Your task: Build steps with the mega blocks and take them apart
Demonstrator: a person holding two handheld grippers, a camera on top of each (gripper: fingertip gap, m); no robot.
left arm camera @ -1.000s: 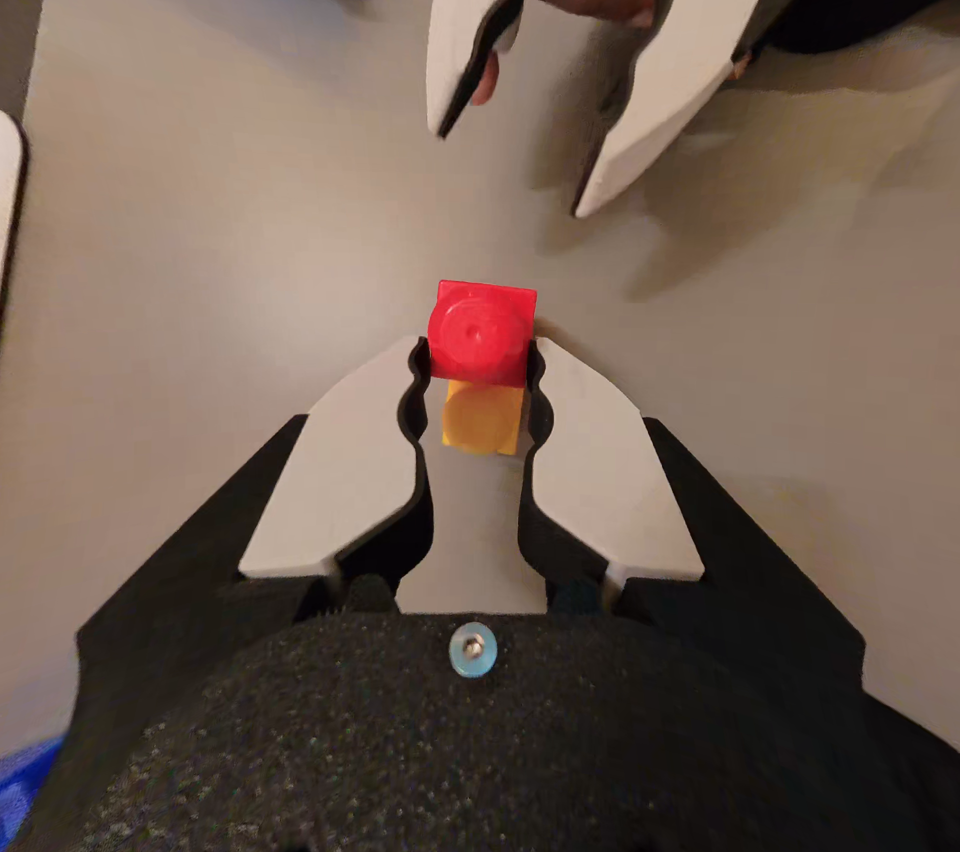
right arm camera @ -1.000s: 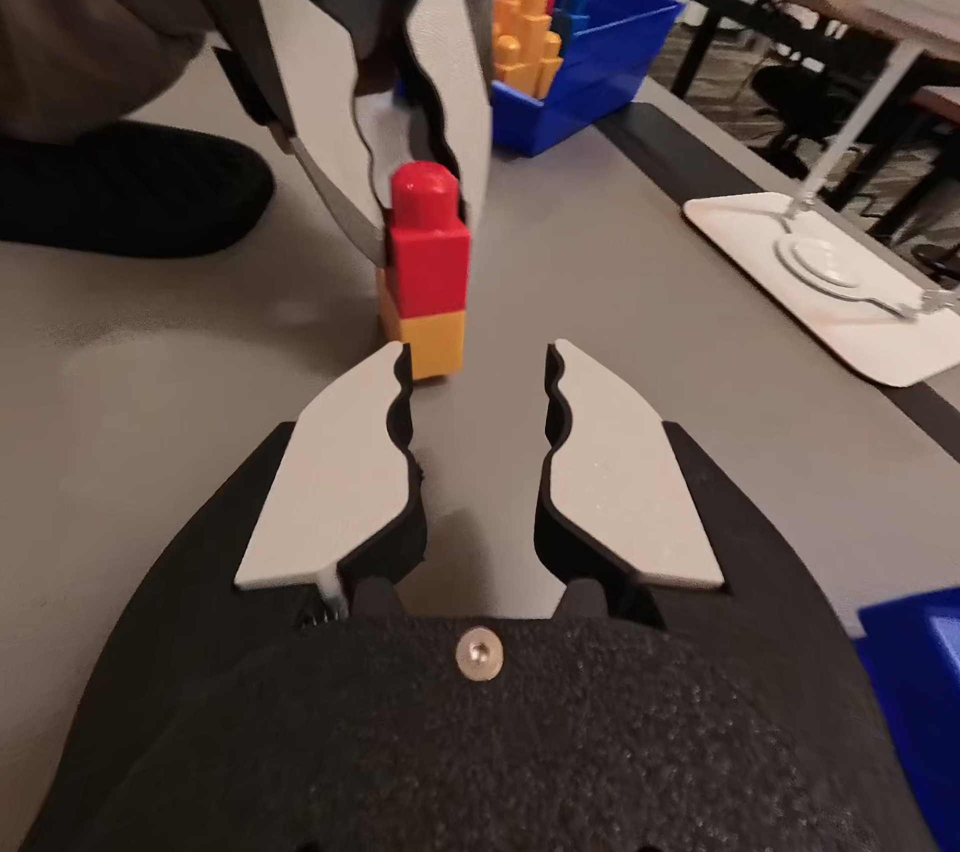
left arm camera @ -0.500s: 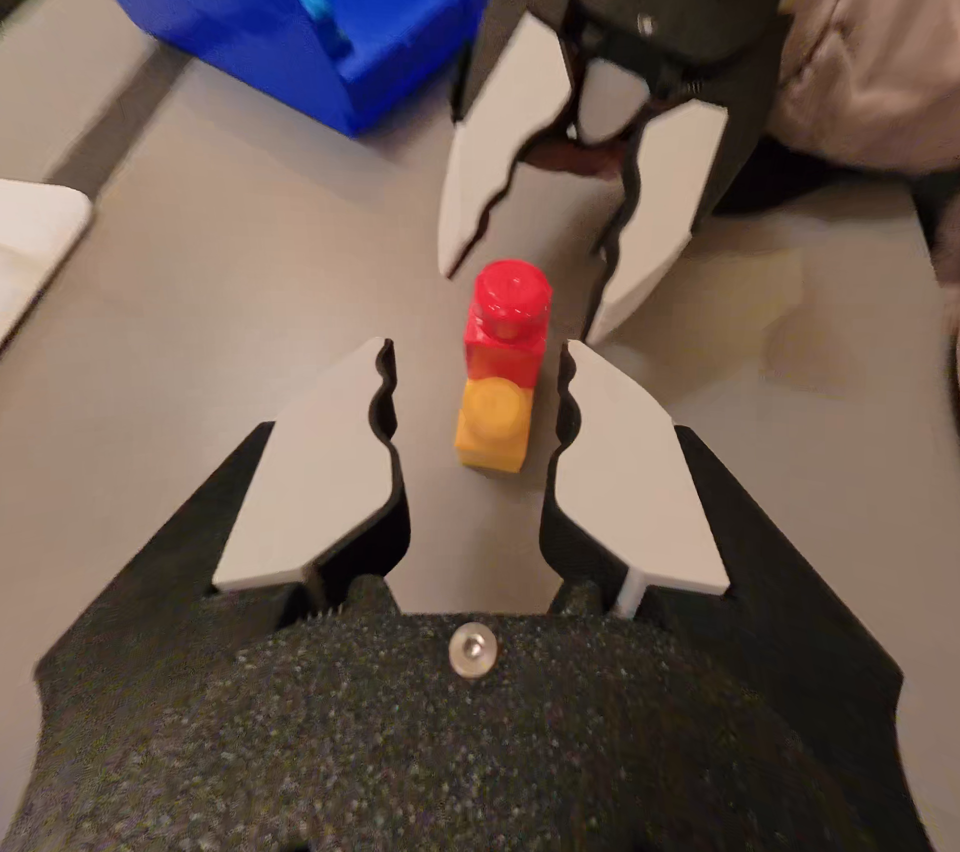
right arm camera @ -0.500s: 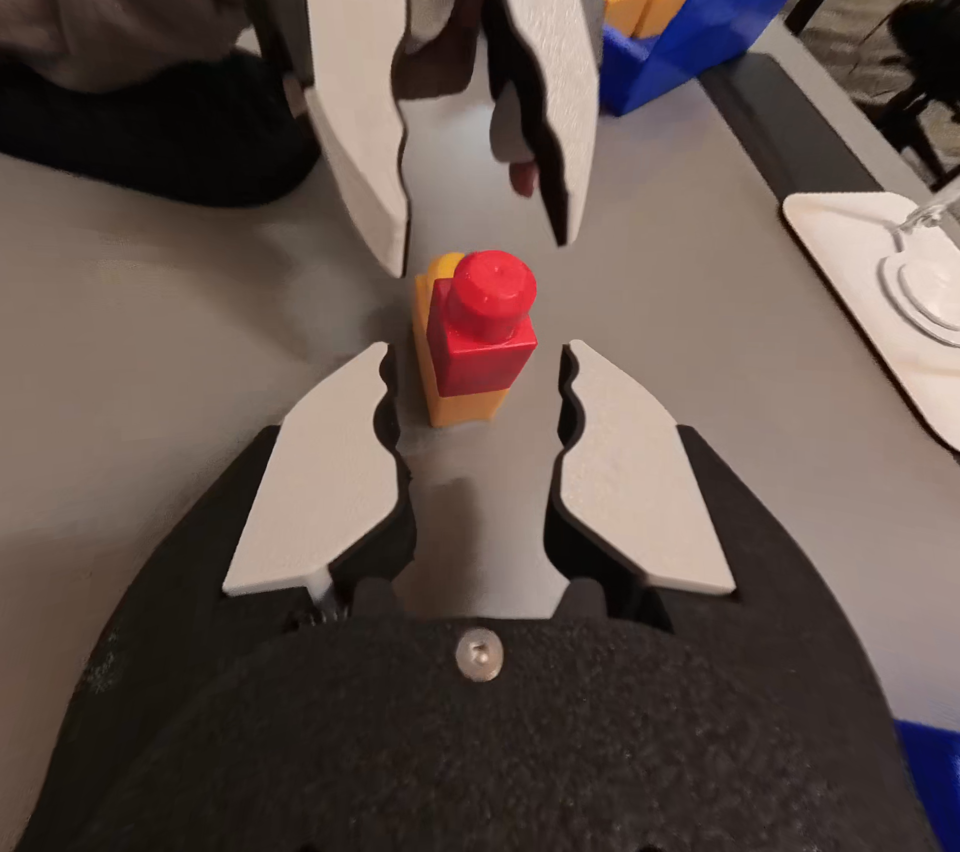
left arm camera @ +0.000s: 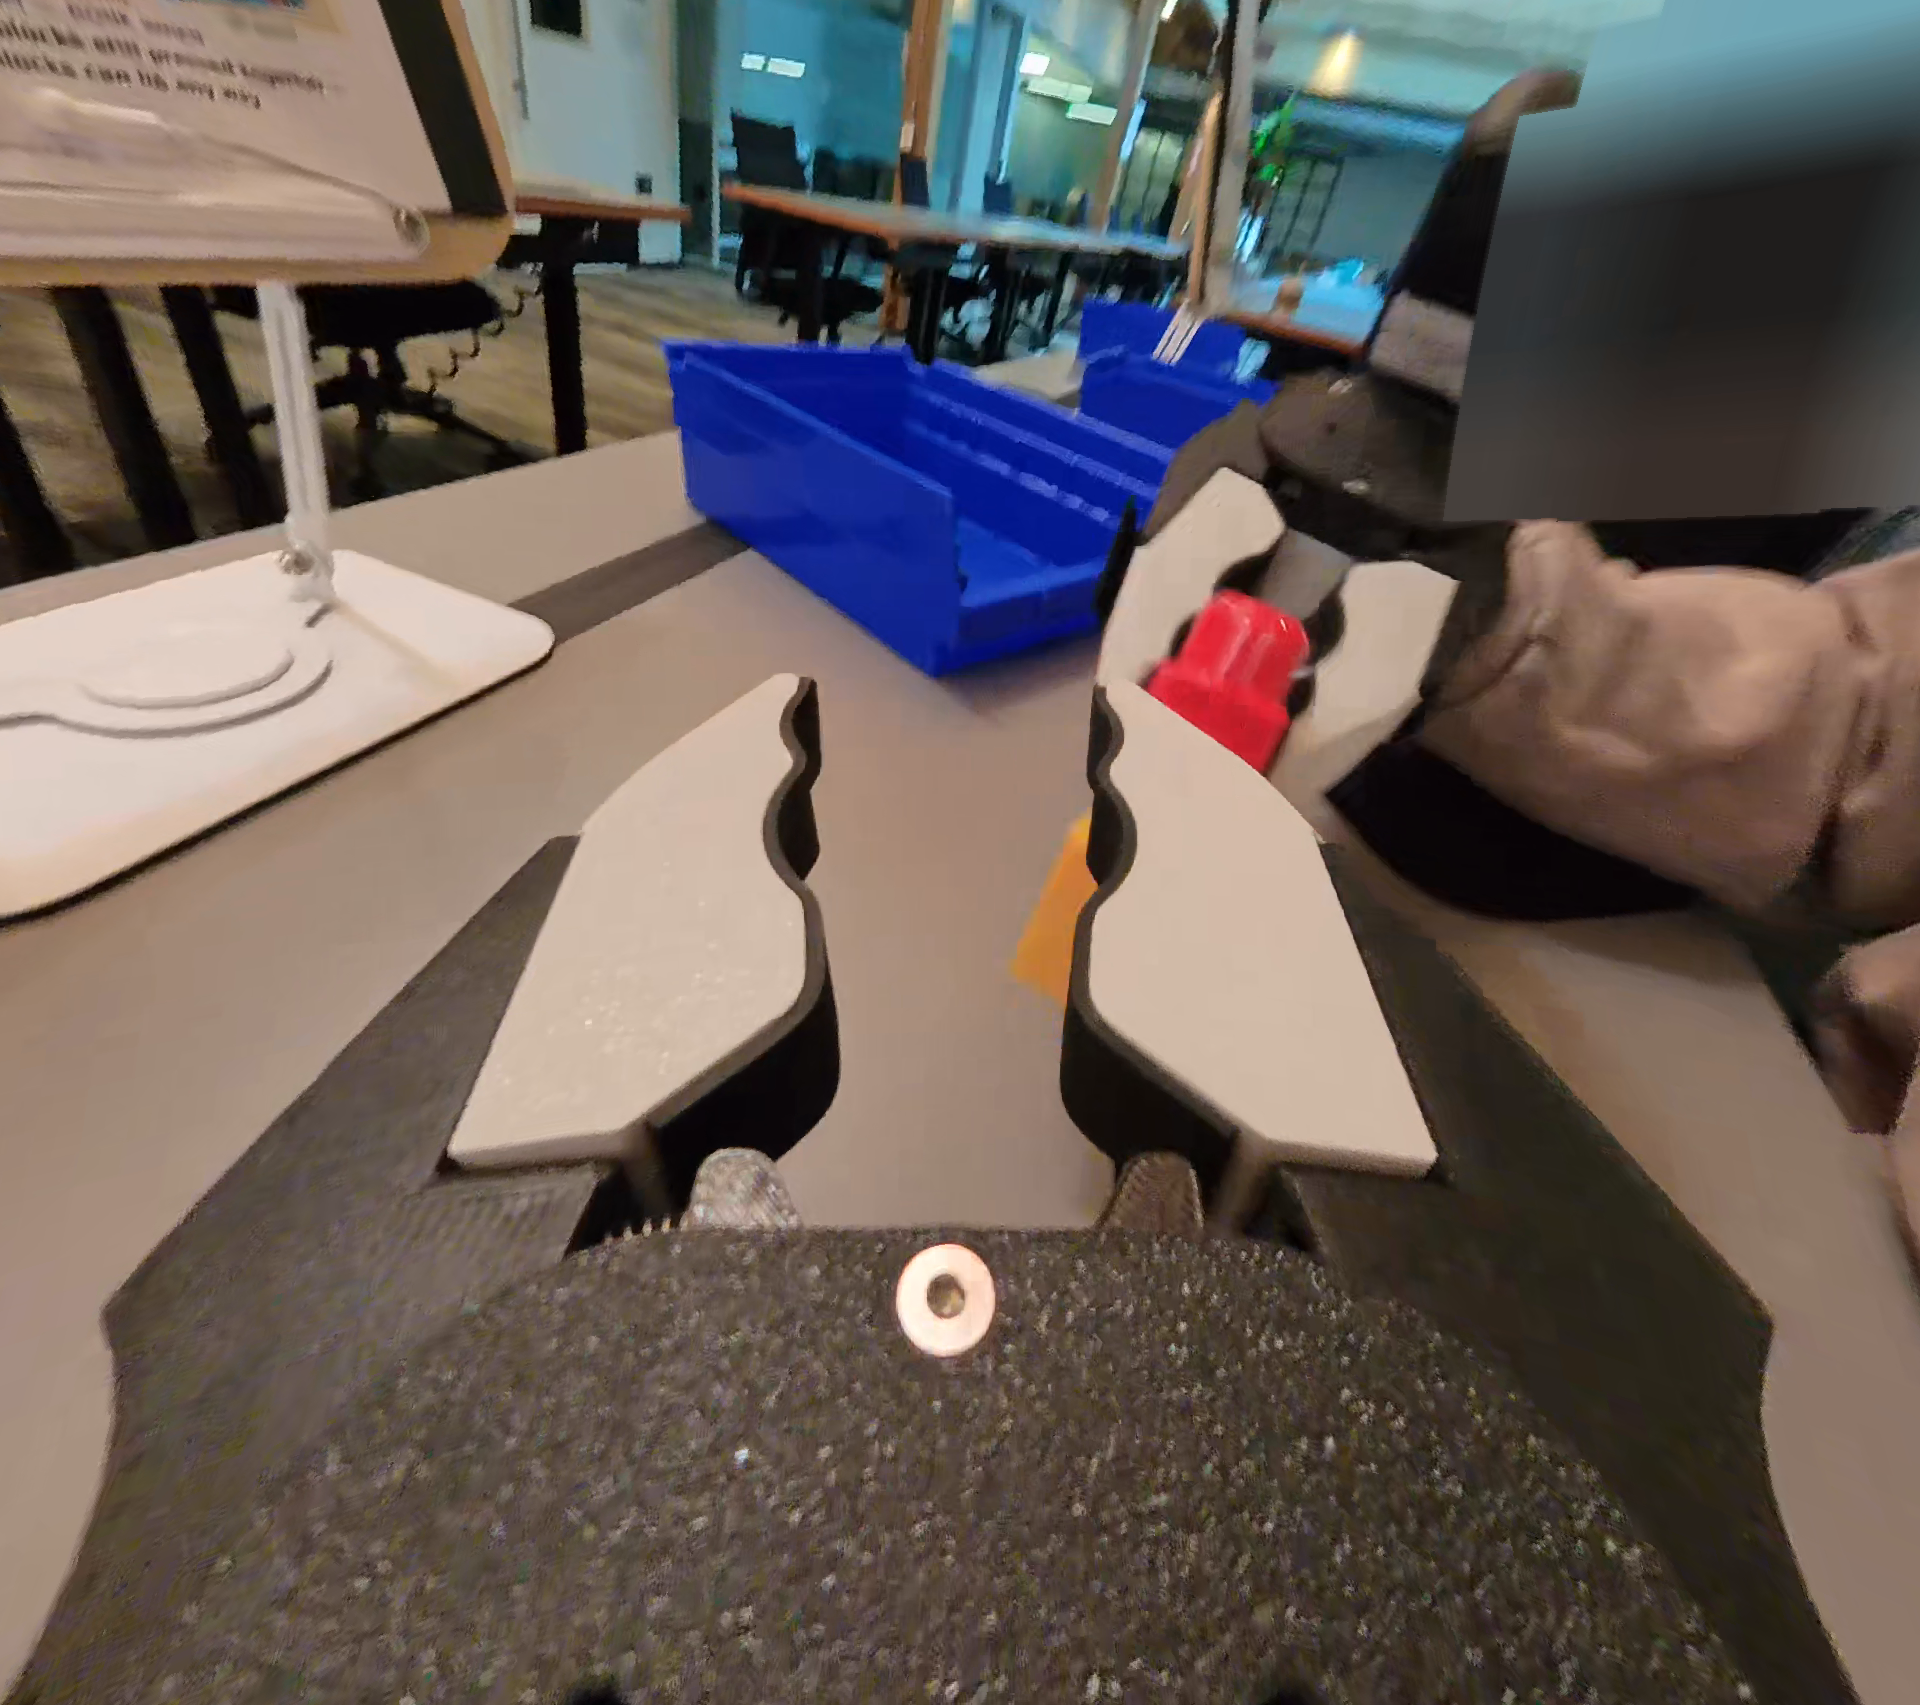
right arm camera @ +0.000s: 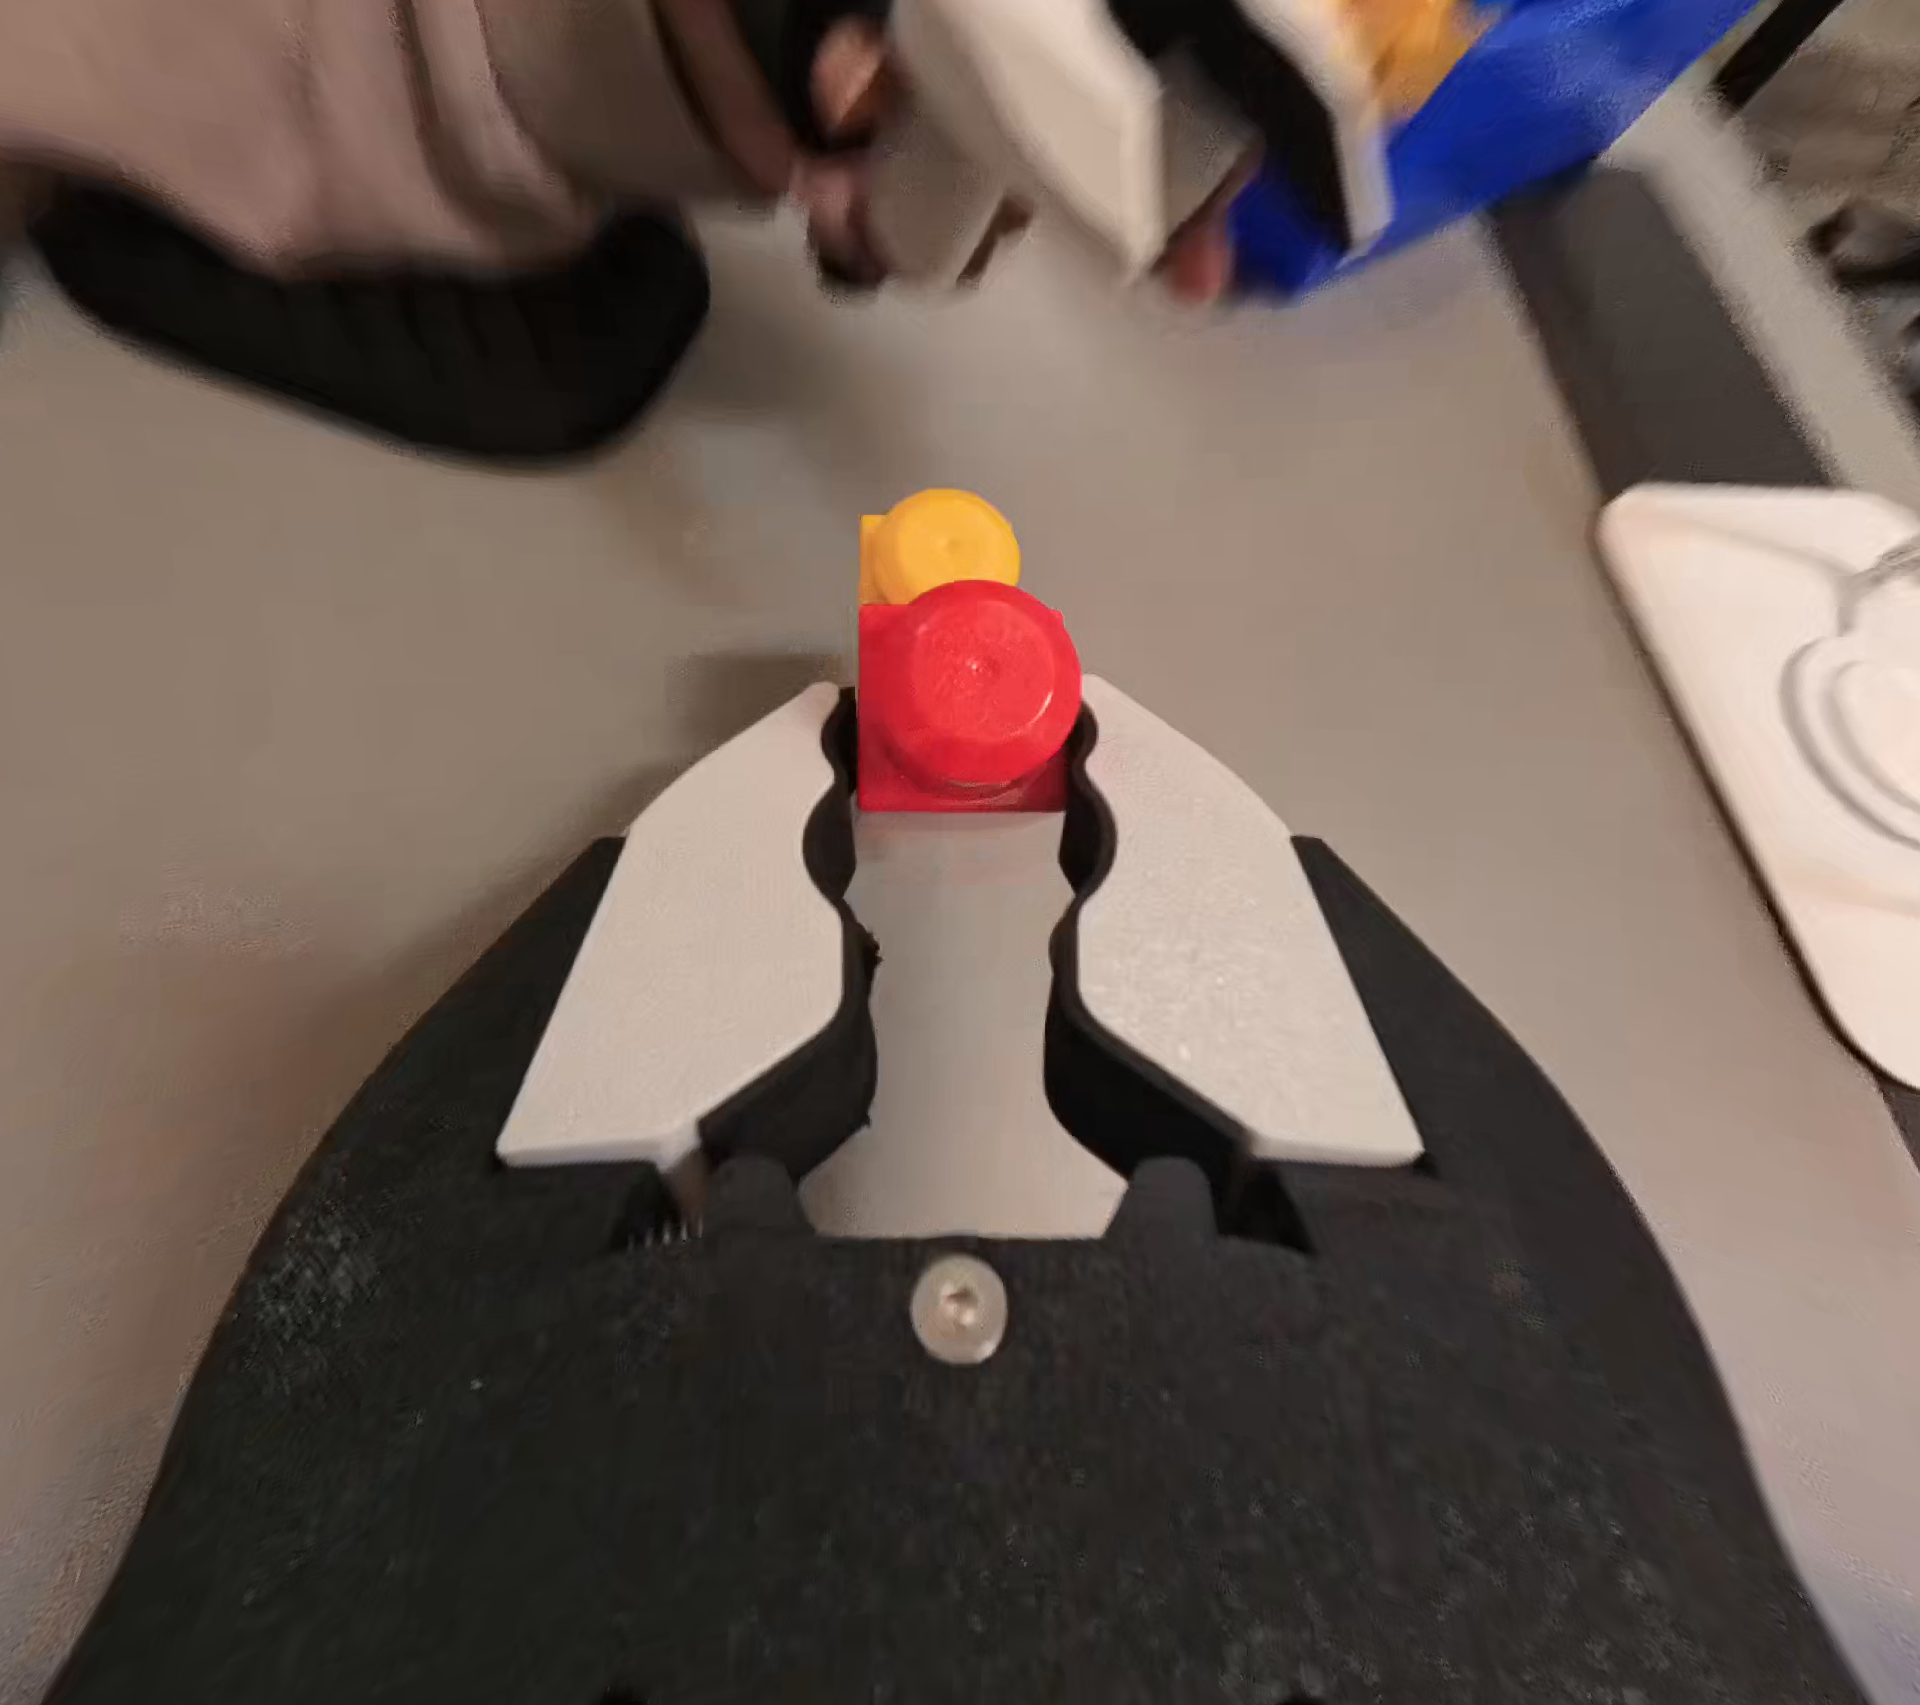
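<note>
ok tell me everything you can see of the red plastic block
The red plastic mega block is a glossy one-stud brick: a square body with one big round stud on top, embossed on its flat end. It stands upright on one end of the yellow plastic block, whose other stud is bare, making a step on the grey table. The right gripper is closed on it, white fingers pressing its two side faces. The left gripper is open and apart from it.

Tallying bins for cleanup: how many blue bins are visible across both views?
3. An open bin lies on the table, a smaller one sits behind it, and a block-filled bin shows blurred in the right wrist view.
</note>
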